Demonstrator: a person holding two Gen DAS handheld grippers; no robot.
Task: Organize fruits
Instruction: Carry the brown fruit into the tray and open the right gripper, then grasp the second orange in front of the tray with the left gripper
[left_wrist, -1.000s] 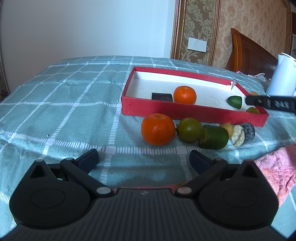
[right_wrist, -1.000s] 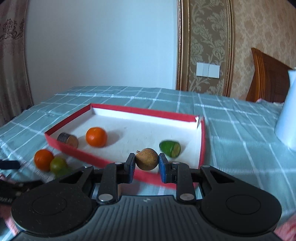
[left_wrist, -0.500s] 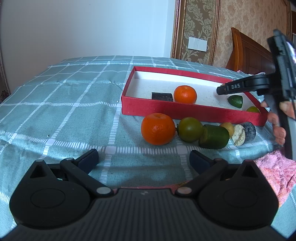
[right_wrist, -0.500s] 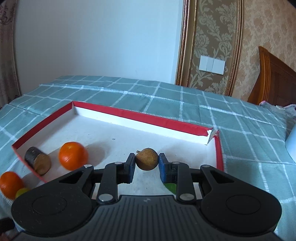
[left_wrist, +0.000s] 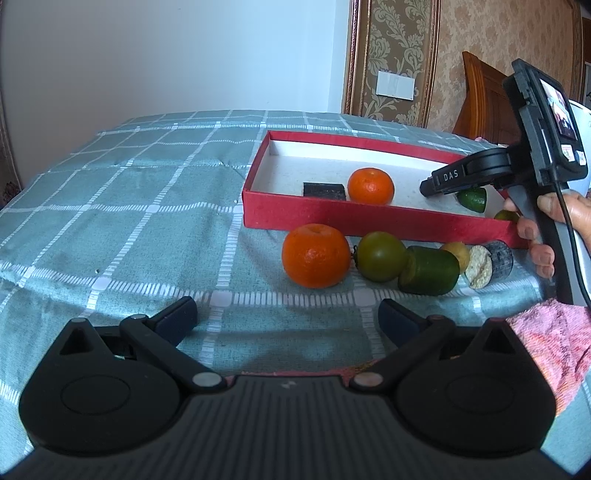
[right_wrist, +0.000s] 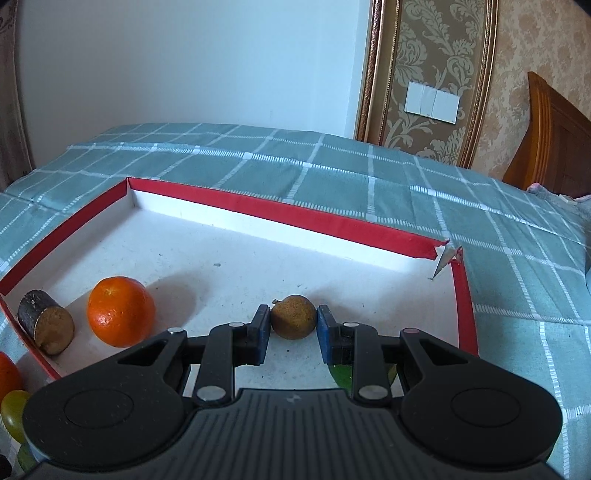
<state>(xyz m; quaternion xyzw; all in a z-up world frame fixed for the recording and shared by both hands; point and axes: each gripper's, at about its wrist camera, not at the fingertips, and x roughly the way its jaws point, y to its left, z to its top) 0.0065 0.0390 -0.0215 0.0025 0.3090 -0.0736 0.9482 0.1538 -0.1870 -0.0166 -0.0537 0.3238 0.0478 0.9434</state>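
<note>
The right gripper pinches a small brown fruit above the red tray's white floor, apparently to set it inside, while the left gripper waits wide open before loose fruits outside.

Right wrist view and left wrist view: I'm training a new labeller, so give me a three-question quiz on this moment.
1. True or false: the right tongs are shut on the brown fruit.
2. What lies beside the orange inside the red tray? A) a dark cut cylinder B) a banana C) a spoon
3. Fill in: the left tongs are ____.

Key: 1 true; 2 A, the dark cut cylinder; 3 open, with nothing between the fingers.
</note>
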